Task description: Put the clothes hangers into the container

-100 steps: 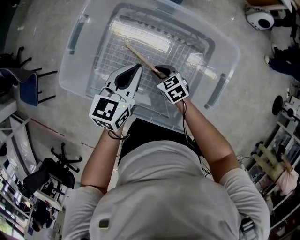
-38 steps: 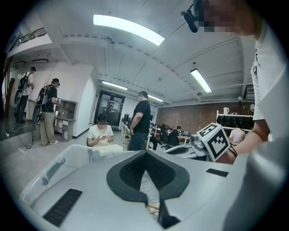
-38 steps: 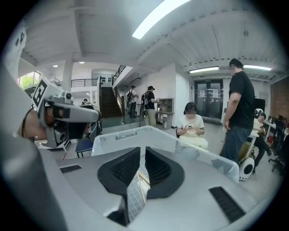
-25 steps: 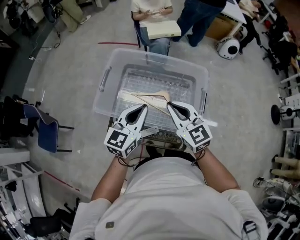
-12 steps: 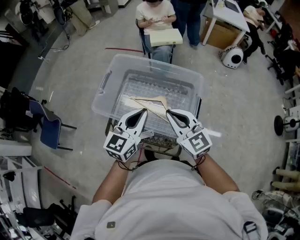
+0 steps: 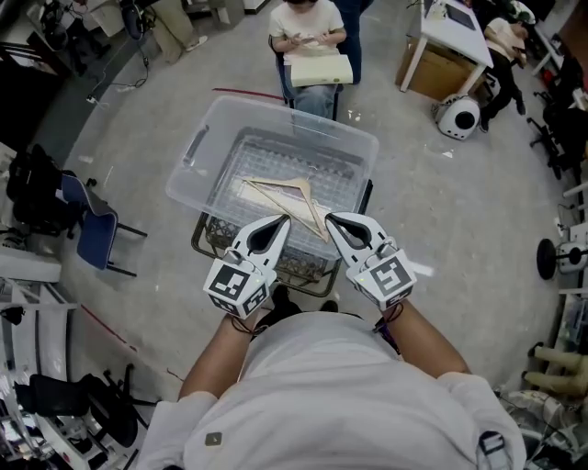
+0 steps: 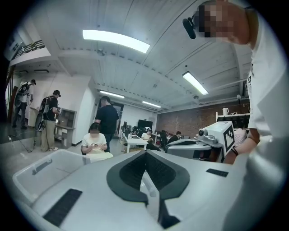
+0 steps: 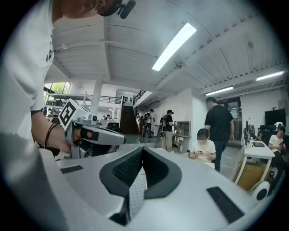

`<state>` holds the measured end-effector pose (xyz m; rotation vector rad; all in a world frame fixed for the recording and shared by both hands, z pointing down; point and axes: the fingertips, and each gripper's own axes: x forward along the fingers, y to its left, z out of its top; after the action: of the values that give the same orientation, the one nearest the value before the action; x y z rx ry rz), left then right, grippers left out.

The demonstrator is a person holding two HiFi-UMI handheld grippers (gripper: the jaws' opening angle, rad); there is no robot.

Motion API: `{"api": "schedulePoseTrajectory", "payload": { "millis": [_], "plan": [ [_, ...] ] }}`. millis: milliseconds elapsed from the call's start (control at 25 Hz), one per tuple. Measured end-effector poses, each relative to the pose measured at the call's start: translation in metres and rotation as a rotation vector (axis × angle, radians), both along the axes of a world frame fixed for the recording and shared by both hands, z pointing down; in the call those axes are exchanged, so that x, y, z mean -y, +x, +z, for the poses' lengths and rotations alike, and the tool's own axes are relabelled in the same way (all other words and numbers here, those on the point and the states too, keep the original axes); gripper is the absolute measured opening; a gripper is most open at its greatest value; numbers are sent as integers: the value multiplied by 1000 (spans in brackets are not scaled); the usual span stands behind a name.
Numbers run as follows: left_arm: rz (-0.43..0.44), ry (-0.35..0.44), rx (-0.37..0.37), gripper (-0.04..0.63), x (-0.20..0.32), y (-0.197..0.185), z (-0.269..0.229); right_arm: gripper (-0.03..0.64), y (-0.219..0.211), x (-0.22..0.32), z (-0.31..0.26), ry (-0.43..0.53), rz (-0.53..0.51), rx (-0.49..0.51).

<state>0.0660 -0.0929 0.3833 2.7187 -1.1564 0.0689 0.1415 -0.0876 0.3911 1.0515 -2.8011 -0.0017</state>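
Wooden hanger (image 6: 280,185) lies flat inside the clear container (image 6: 197,147), toward its near right side. Left tongs (image 6: 278,223) and right tongs (image 6: 333,221) hover side by side at the container's near edge. Each is closed tip to tip, with nothing between.

Handling, as judged: light, rigid, smooth wood, likely to slip or swing if pinched at one end. Best taken on a straight bar close to the middle. No other hanger is visible outside the container.

Someone in a pale tee (image 6: 308,23) sits on the far side with a cream box (image 6: 322,70) on their lap, and a person in black (image 8: 220,124) stands right beside them. There's a blue chair (image 6: 92,240) off to the left, and a round white gadget (image 6: 460,117) near a cardboard box (image 6: 432,69) on the right.
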Motion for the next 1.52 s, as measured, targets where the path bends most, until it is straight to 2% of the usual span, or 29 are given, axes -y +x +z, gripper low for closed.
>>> {"api": "schedulePoseTrajectory", "payload": {
  "millis": [160, 400, 720, 1520],
  "plan": [
    [-25, -7, 6, 17, -23, 17, -6, 18, 18, -20, -1, -15, -34, 4],
    [-41, 7, 16, 17, -56, 20, -10, 18, 23, -47, 0, -8, -44, 29],
    [13, 19, 27, 17, -81, 18, -13, 18, 27, -80, 1, -5, -2, 26],
    [71, 65, 8, 17, -175, -97, -34, 18, -68, -172, -23, 53, 96, 10]
  ]
}}
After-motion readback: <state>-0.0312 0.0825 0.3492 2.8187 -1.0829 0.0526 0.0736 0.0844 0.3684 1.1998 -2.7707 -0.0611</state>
